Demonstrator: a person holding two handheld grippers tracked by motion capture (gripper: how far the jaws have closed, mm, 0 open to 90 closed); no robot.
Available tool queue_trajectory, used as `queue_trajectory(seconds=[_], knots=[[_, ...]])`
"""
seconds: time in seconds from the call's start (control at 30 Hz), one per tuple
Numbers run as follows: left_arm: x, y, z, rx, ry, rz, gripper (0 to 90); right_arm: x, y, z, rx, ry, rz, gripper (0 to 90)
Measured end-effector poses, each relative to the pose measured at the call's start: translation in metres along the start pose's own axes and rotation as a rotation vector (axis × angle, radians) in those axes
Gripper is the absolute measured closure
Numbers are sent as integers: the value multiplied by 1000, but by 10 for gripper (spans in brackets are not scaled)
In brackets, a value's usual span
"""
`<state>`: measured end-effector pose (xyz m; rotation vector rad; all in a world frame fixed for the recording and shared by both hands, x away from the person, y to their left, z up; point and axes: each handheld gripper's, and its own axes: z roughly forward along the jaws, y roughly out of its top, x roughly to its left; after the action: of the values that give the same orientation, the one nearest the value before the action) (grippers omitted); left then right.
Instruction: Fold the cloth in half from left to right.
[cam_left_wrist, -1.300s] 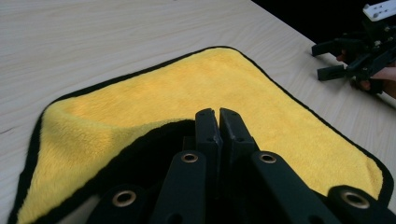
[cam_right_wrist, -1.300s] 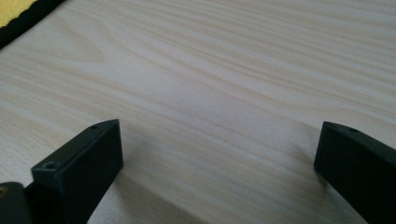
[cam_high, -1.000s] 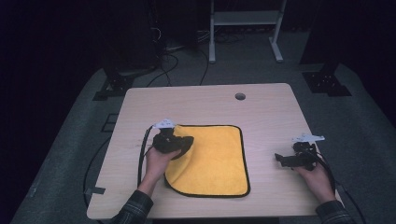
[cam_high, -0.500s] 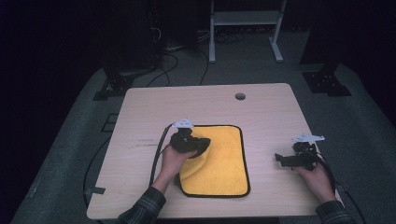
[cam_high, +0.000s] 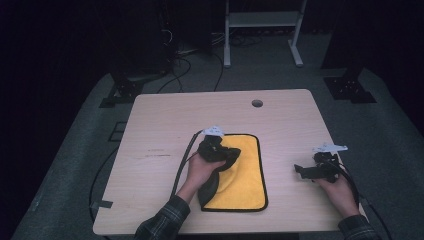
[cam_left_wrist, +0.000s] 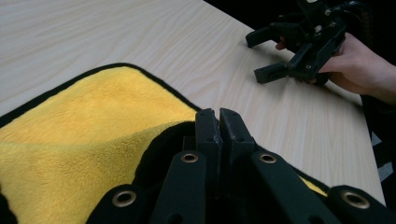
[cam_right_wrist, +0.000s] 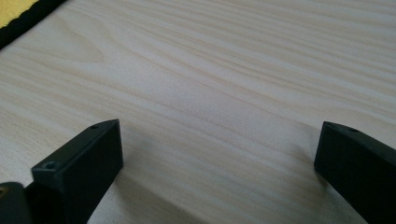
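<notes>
High view overhead facing forward-down, gripper views low, close, all sharing table (cam_high: 165, 125).

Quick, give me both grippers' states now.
Left gripper: shut on the cloth edge, folding it over.
Right gripper: open, holding nothing, over the table.

The high view was dimly lit: only the worktop (cam_high: 165, 125) was illuminated, from above, while the surrounding floor and background were lost in near blackness. That view was rendered soft and slightly grainy, with fine detail poorly resolved. No glare was noted on the worktop. In the left gripper view the yellow cloth (cam_left_wrist: 93, 135) was evenly lit and sharply recorded, whereas the nearest parts of the left tool (cam_left_wrist: 218, 122) were slightly blurred. In the right gripper view soft shadows were cast under the right tool (cam_right_wrist: 219, 154), and the wood grain was clearly resolved.
</notes>
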<state>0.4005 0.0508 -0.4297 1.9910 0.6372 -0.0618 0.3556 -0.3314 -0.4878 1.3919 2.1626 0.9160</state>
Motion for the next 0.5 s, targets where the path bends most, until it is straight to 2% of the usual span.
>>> queue_trajectory(seconds=[0.13, 0.3, 0.5], knots=[[-2, 5, 9, 0, -13, 6, 869, 0, 0, 0, 0, 0, 0, 5], [1, 8, 24, 3, -28, -9, 869, 0, 0, 0, 0, 0, 0, 5], [3, 5, 48, 38, -37, -27, 868, 0, 0, 0, 0, 0, 0, 5]])
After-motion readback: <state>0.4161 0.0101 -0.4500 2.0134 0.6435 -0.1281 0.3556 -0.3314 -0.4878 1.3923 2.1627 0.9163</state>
